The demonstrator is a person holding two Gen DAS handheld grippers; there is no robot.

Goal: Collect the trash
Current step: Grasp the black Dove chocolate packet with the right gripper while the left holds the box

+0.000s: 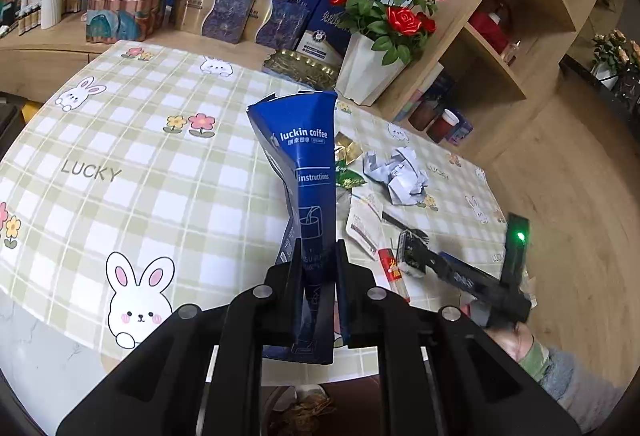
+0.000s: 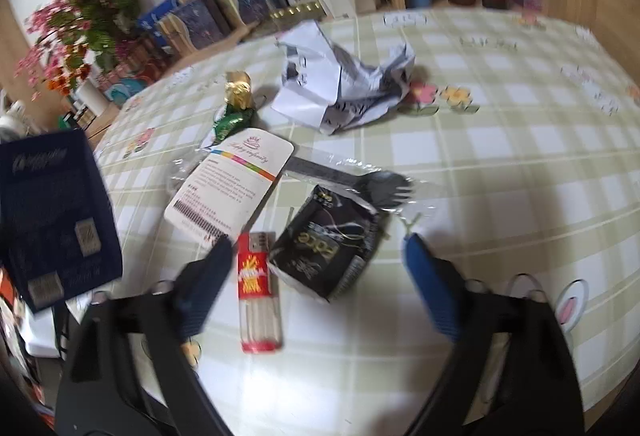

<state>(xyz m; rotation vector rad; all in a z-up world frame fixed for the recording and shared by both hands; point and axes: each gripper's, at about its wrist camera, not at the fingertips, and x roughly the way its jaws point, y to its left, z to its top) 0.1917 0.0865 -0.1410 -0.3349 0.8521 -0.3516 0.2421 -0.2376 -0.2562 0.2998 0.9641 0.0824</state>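
- The left gripper (image 1: 318, 256) is clamped on a blue coffee packet (image 1: 310, 164), its two black fingers (image 1: 294, 264) pressing the lower part so the packet stands upright and lifted clear of the table.
- The right gripper (image 2: 320, 276) stands wide apart, nothing pinched; a red lighter (image 2: 258, 292) and a black wrapper (image 2: 326, 248) lie on the cloth between its blue-padded fingers (image 2: 430, 292) (no pad touches either one).
- Just past those lie a white printed card (image 2: 232, 184) and a dark plastic spork (image 2: 384, 188) in clear film.
- Further out sit a gold-and-green foil wrapper (image 2: 236, 104) and a wad of crumpled paper (image 2: 344, 84).
- All of this rests on a round table with a checked rabbit-print cloth (image 1: 160, 164).
- At the table's far edge: red roses in a white pot (image 1: 372, 68), with blue and gold boxes (image 1: 240, 4) beside them.
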